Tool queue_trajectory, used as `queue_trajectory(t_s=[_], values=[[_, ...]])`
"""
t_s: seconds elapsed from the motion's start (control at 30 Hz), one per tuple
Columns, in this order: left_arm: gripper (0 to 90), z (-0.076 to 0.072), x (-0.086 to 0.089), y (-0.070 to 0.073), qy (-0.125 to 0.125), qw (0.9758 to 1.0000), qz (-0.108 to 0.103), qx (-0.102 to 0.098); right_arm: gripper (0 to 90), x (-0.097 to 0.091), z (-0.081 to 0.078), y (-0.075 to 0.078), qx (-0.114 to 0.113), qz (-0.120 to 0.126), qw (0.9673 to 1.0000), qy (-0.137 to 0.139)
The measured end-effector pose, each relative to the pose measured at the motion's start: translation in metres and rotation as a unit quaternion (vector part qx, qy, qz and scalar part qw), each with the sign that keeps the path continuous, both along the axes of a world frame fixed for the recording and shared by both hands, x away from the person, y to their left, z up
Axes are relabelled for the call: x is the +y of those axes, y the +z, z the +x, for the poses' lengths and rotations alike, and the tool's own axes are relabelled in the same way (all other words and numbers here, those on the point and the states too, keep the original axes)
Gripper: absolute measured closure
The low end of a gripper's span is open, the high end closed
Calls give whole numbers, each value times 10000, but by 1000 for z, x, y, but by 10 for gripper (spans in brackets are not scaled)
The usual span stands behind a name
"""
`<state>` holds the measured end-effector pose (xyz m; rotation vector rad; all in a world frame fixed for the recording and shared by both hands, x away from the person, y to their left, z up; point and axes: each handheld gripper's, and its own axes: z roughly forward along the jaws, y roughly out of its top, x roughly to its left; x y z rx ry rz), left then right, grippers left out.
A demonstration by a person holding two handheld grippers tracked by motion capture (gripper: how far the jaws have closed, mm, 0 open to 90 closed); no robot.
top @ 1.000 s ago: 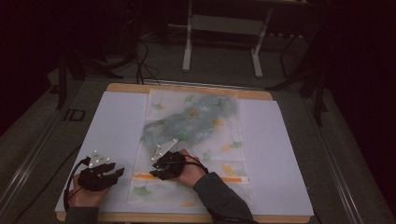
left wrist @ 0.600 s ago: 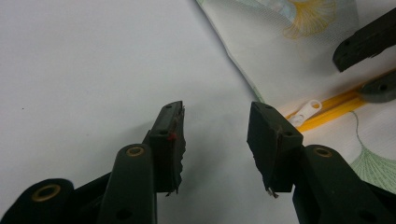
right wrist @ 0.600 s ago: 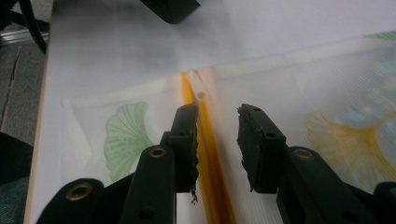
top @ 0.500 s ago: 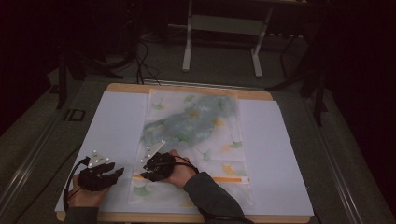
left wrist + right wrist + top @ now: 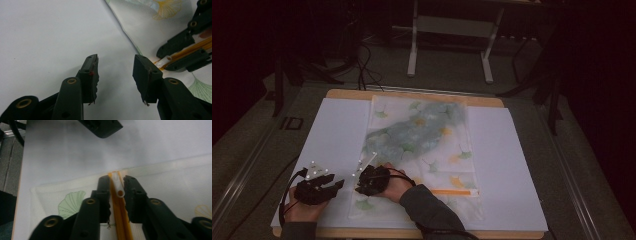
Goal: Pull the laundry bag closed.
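The mesh bag (image 5: 422, 150) lies flat mid-table, light and floppy. The right gripper (image 5: 117, 185) has just been closing around its small white zipper pull (image 5: 118, 185), seemingly pinching it, at the bag's near left edge. The left gripper (image 5: 115, 72) stands spread.

White sheet (image 5: 337, 135) on wooden table (image 5: 352, 95) — metal stand (image 5: 451, 25) behind.

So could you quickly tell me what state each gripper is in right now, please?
Left gripper: open, nothing between its jaws.
Right gripper: jaws just closing, shut on the white zipper pull.
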<state>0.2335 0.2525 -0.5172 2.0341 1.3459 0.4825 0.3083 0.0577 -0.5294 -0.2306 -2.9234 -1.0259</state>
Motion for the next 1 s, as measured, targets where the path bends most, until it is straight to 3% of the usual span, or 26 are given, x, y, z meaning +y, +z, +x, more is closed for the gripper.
queue_trajectory(t_s=[0.57,1.0], values=[[548,0,-1,0,-163,9998,-105,103,831,5,1,2,-41,-160,9999,36],[567,-4,-10,2,-441,9982,-133,376,835,-4,-5,9,-251,-164,9995,18]])
